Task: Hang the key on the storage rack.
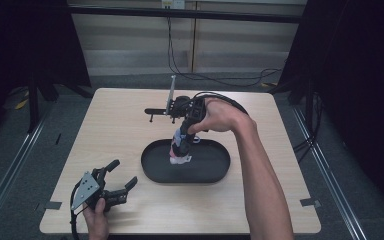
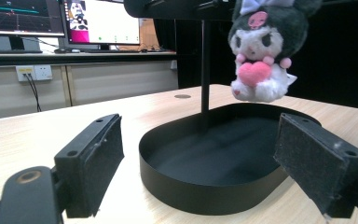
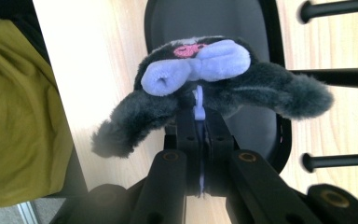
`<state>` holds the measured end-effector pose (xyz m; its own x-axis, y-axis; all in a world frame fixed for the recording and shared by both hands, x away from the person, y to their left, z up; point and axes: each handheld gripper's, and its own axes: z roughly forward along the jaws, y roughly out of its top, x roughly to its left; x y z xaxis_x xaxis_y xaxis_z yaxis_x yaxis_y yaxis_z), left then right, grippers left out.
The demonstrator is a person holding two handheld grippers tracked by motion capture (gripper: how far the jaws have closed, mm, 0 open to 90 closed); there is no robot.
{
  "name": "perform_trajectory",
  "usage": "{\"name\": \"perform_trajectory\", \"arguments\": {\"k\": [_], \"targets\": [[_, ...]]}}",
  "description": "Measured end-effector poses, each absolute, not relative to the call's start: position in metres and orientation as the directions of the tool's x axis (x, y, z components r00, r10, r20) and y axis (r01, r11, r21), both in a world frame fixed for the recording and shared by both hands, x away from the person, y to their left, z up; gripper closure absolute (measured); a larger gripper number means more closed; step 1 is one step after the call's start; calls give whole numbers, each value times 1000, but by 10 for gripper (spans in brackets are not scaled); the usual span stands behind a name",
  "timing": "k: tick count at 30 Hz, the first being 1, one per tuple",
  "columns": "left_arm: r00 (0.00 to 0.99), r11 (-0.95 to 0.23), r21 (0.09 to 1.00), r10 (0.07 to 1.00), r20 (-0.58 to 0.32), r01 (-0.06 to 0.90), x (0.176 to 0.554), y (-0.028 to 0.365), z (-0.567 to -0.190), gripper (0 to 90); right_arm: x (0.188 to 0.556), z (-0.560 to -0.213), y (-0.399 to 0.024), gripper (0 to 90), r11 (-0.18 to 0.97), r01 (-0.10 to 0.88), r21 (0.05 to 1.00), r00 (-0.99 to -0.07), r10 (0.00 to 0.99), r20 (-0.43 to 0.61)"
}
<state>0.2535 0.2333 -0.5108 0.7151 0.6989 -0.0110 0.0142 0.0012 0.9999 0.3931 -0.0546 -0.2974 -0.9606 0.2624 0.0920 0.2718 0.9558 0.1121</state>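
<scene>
While our right gripper [image 3: 200,140] clamps just the plush toy's [image 2: 261,51] thin loop [image 3: 198,105] above the black tray [image 1: 152,172], it could slip free; our left gripper [image 1: 117,180] rests with jaws apart.

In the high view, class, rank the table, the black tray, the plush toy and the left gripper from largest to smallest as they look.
1. Table
2. Tray
3. Left gripper
4. Plush toy

The last two are unsure: the toy hangs partly hidden under the right gripper, and the left gripper sits nearer the camera.
</scene>
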Motion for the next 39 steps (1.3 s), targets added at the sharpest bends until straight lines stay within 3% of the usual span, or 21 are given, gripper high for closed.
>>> {"name": "perform_trajectory", "arguments": {"k": [10, 39], "targets": [[715, 3, 1000, 699, -12, 14, 253, 233, -511, 152, 412, -299, -58, 876, 946, 301, 115, -950, 287, 126], [714, 7, 1000, 700, -14, 13, 253, 233, -511, 152, 434, -296, -56, 874, 956, 279, 95, -960, 275, 54]]}}
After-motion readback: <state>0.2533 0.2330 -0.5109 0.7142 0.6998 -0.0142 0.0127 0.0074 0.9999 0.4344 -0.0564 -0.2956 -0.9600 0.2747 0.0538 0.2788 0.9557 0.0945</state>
